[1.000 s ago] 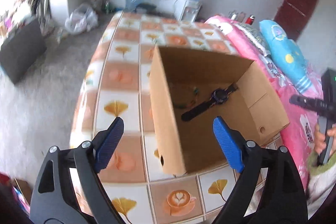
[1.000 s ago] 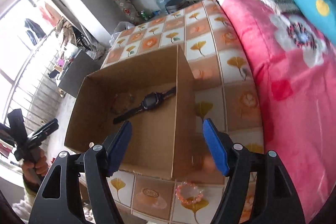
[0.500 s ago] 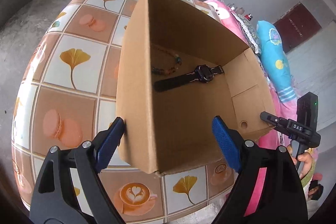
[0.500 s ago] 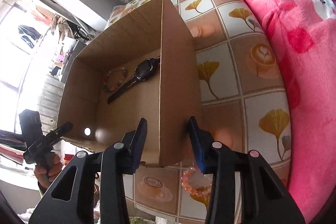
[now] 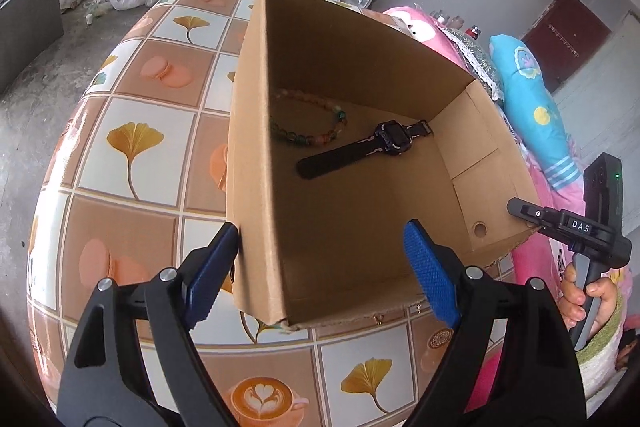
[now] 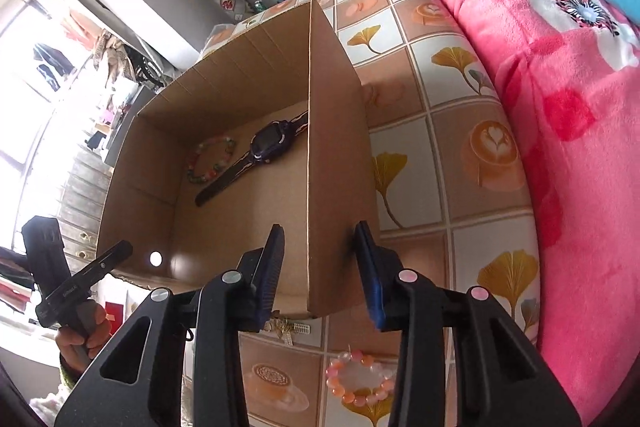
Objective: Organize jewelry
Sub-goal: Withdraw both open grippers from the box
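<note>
Compared with 1 second ago, both views sit lower and closer to the cardboard box (image 5: 360, 187), which now fills far more of each picture, and the right gripper (image 6: 320, 263) has narrowed from a wide spread to a slim gap. Its jaws are closing astride the box's right-hand wall, 1 finger inside and 1 outside; the outer pad lies against the cardboard, while I cannot tell whether the inner pad touches. The left gripper (image 5: 320, 267) is spread wide and grasps nothing: 1 blue pad sits just outside the left wall, the other hangs over the box's open interior. Counted: 1 table (image 5: 132, 155) with a patterned tile cover, 1 box on it, 2 grippers, 1 black watch (image 5: 366, 149) and 1 multicoloured bead bracelet (image 5: 316, 135) lying on the box floor side by side, 1 pink bead bracelet (image 6: 358, 379) on the table in front of the box, and 1 small gold-coloured piece (image 6: 286, 327) at the box's near edge, too small to identify.
</note>
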The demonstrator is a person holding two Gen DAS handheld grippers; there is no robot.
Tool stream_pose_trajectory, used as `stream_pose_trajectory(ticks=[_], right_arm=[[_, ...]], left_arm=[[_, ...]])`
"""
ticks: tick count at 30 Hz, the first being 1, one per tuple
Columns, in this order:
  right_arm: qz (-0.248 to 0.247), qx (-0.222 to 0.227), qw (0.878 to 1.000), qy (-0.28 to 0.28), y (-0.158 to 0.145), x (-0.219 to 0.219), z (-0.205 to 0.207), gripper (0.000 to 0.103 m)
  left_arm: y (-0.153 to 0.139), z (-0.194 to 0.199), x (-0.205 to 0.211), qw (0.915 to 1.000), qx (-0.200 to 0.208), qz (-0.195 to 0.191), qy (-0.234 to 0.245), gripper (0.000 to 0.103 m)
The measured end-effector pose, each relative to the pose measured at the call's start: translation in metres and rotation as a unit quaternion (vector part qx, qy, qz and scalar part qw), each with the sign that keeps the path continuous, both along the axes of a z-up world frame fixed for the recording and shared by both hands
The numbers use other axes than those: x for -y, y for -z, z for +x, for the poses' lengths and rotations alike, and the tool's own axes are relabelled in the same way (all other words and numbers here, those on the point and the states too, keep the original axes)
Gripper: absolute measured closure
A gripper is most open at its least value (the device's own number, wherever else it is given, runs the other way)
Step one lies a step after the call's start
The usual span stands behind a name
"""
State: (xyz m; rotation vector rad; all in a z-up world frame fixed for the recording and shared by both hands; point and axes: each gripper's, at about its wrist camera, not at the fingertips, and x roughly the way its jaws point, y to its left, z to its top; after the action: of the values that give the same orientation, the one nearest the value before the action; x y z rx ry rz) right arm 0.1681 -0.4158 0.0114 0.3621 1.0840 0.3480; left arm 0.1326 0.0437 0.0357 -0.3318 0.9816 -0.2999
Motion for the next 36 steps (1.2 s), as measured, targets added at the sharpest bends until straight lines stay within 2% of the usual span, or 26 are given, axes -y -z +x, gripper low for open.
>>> stream_pose_trajectory(ticks=[15,27,32,34,36], right_arm=[[0.004,-0.008,1.0,0.003,0.004,0.011,-0.05,0.067],[0.027,-0.011,1.0,0.012,0.007,0.012,-0.027,0.067],[0.04,-0.008,0.999,0.021,0.007,0.014,-0.03,0.065],[0.061,-0.004,0.998,0.029,0.006,0.018,-0.034,0.059],[0.066,0.013,0.997,0.044,0.002,0.023,-0.042,0.055]], left_arm=[[0.0,-0.056,0.006,1.0,0.009,0.003,0.0,0.023],[0.0,-0.024,0.003,0.9999,0.006,0.007,-0.006,0.022],[0.0,-0.028,0.002,0.9998,0.02,0.003,-0.005,0.022],[-0.004,-0.034,-0.001,0.999,0.04,0.007,-0.016,0.022],[-0.014,-0.047,-0.006,0.9961,0.078,0.021,-0.034,0.021]])
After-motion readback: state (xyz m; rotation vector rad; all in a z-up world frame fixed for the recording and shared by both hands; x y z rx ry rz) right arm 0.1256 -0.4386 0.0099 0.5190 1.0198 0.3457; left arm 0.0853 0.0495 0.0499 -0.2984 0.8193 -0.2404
